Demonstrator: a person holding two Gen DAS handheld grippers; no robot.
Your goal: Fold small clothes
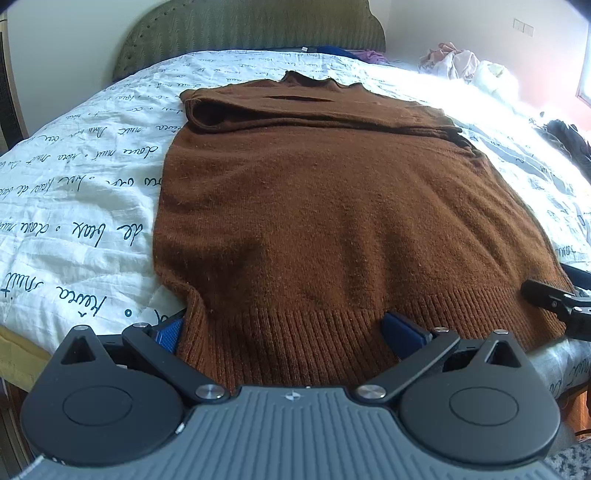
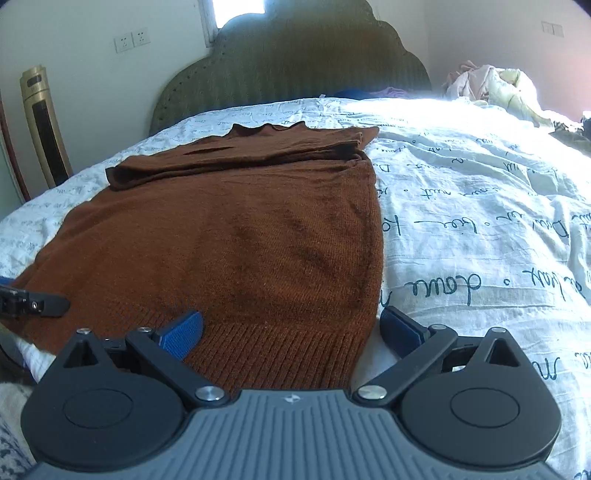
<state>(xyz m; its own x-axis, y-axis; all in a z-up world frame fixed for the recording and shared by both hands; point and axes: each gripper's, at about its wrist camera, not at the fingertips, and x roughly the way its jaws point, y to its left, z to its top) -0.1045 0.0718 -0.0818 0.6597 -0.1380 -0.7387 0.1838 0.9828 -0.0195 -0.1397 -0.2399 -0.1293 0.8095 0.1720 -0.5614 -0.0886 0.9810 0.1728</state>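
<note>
Closest in the left wrist view, the left tongs (image 1: 286,330) stand spread wide at the ribbed hem of the brown sweater (image 1: 314,206), gripping nothing. One blue pad (image 1: 170,332) is half tucked behind the hem's left corner; the other sits on the ribbing. The sweater lies flat on the bed (image 1: 74,192), hem toward the camera, neck toward the green headboard (image 1: 251,33), its long axis running away from the lens. Its sleeves are folded across the chest. The right tongs (image 1: 554,301) are cut off by the frame edge.

In the right wrist view, the right tongs (image 2: 291,332) are likewise released, straddling the hem's right corner of the sweater (image 2: 236,236). The left tongs (image 2: 35,304) poke in at the edge, mostly cropped. A pile of pale clothes (image 2: 491,85) at the far corner is washed out by glare.
</note>
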